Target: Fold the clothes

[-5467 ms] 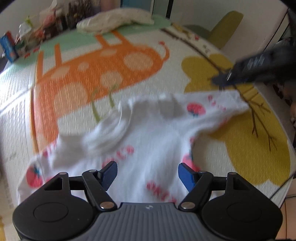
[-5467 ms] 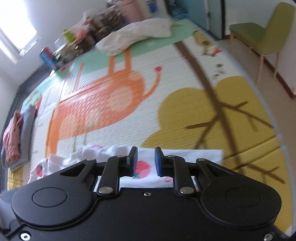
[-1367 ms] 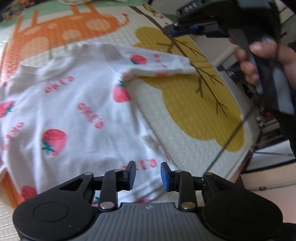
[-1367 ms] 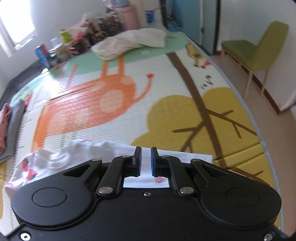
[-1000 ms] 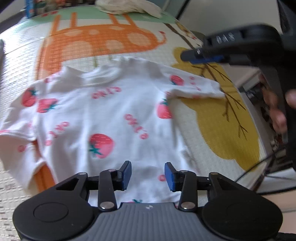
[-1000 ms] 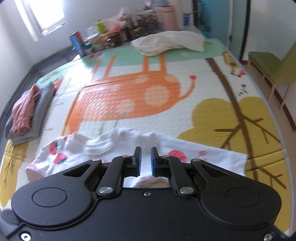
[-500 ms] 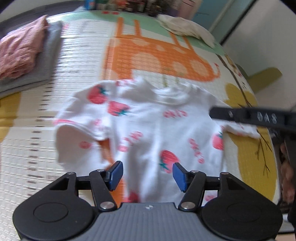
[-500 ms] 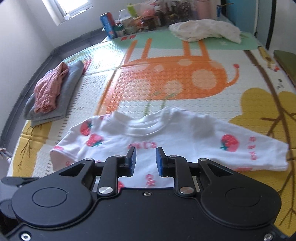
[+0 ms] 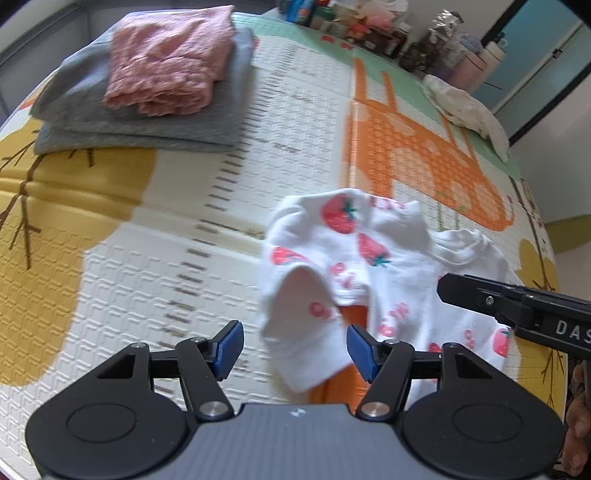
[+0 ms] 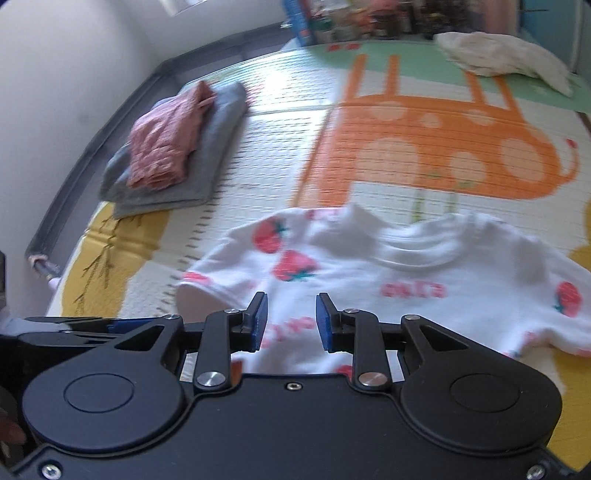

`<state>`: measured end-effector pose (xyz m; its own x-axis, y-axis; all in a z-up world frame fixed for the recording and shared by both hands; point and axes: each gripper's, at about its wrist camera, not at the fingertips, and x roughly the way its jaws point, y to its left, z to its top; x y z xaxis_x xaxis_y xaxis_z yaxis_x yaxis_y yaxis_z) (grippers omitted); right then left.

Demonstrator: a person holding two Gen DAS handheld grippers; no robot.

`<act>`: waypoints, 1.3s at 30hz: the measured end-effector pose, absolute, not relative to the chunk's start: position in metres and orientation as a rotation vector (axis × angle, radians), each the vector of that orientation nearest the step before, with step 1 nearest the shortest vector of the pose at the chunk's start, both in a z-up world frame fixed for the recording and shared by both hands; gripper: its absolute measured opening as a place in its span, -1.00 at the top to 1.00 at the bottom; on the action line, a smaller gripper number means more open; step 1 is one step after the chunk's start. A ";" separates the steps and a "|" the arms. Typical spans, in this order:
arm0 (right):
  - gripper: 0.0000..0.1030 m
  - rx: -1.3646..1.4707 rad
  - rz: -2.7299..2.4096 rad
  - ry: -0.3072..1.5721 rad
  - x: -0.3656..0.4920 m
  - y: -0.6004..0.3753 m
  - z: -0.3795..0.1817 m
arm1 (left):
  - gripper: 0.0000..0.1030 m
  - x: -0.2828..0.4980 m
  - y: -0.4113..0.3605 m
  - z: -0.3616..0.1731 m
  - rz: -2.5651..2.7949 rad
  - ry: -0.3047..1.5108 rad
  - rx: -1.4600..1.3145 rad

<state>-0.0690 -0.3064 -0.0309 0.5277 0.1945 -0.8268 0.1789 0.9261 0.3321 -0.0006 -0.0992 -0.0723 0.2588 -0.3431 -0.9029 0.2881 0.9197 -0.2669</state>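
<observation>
A white shirt with red strawberries (image 9: 343, 243) lies face up on the play mat (image 9: 147, 266), its left sleeve curled up and the collar rumpled. My left gripper (image 9: 295, 349) hovers over that sleeve's end with its jaws wide apart; the cloth shows between the blue pads but is not pinched. My right gripper (image 10: 291, 323) hangs above the shirt's (image 10: 406, 277) chest near the left shoulder. Its jaws are opening and nothing is gripped. The right gripper (image 9: 517, 310) also juts in from the right of the left wrist view.
A folded pink garment on a folded grey one (image 9: 166, 62) sits at the mat's far left (image 10: 166, 140). A crumpled cream cloth (image 10: 506, 55) lies at the far end, with bottles and boxes (image 9: 369, 26) behind it. A grey rim (image 10: 110, 125) borders the mat's left side.
Both grippers have swung left across the shirt, from its right sleeve and hem to its left sleeve and shoulder. Both pairs of jaws have widened. The folded stack has come close into view.
</observation>
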 end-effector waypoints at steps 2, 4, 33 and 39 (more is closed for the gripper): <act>0.47 0.390 0.040 1.029 -0.060 -0.294 -0.031 | -0.26 0.002 -0.094 -0.077 -0.417 1.239 -0.044; 0.46 0.378 0.065 1.036 -0.053 -0.283 -0.033 | -0.26 0.004 -0.090 -0.083 -0.409 1.241 -0.026; 0.46 0.413 0.025 1.154 -0.029 -0.272 -0.072 | 0.89 0.014 -0.102 -0.080 -0.499 1.124 0.109; 0.46 0.426 0.015 1.212 -0.031 -0.272 -0.090 | 0.88 0.024 -0.099 -0.076 -0.490 1.132 0.104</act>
